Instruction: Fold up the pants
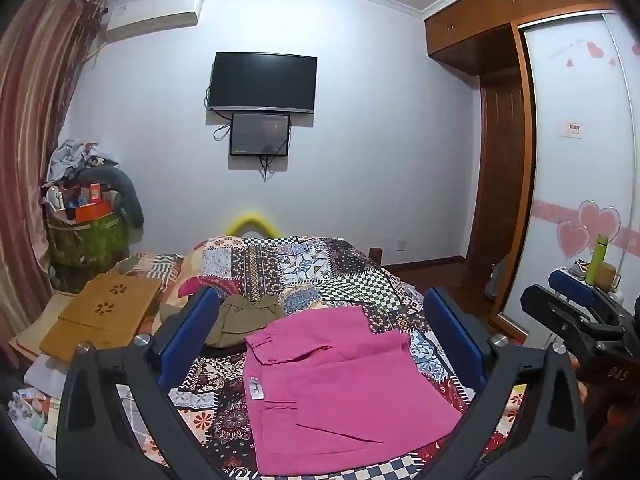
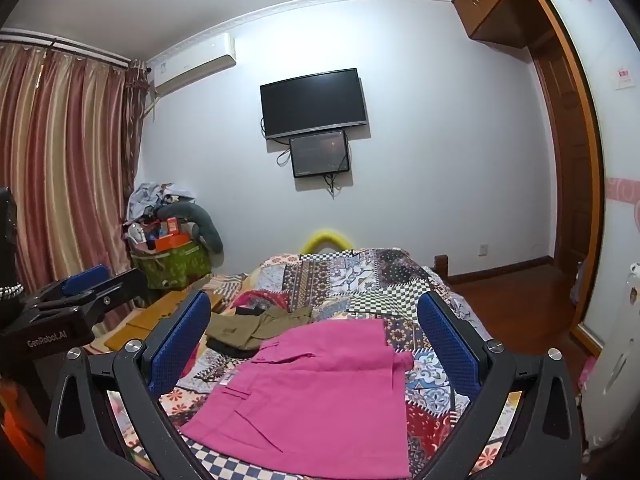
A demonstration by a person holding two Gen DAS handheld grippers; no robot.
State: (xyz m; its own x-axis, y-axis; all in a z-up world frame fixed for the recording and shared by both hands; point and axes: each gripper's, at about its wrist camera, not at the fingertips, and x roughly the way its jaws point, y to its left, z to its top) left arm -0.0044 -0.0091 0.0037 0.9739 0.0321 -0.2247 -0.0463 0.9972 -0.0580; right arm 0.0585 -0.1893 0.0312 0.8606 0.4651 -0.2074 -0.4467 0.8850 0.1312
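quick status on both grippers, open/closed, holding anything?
Left hand-held gripper: open, holding nothing, above the pink pants.
Right hand-held gripper: open, holding nothing, also above the pants.

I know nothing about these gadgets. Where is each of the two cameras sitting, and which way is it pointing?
Left wrist view: rides on the left tongs, looking forward between their open blue fingers over the pink pants on the bed; the right tongs show at the right edge.
Right wrist view: rides on the right tongs, facing the same way; the left tongs show at the left edge.
Both share the pants, the olive garment, the patchwork bedspread and the wall TV.
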